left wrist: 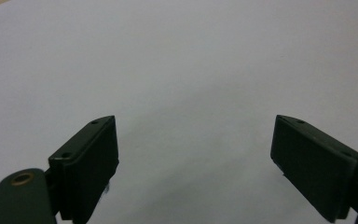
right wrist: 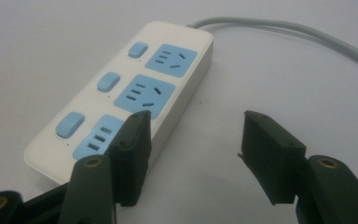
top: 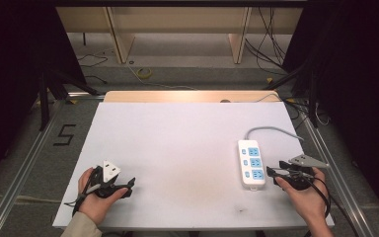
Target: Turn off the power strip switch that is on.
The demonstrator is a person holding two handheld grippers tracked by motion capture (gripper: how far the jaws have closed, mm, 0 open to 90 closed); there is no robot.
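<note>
A: Where is everything relative to the power strip [top: 251,164]?

B: The strip lies flat on the white table [top: 177,143], toward its right side. The right gripper [top: 275,172] sits just beside the strip's near right corner, jaws spread wide and holding nothing. The left gripper [top: 128,186] rests well apart to the strip's left, also wide and empty.

A: What could go wrong?

B: In the right gripper view one jaw overlaps the strip's near end [right wrist: 121,98], over the lowest socket. A careless close could, I judge, pinch the body off-centre and skew it, or press a blue switch [right wrist: 70,124]. The grey cord [top: 271,131] running off behind the strip might drag and resist a pull.

A: Room to move?

B: Plenty of bare table left of the strip. To its right the table edge is near, so a shove that way risks tipping it off.
</note>
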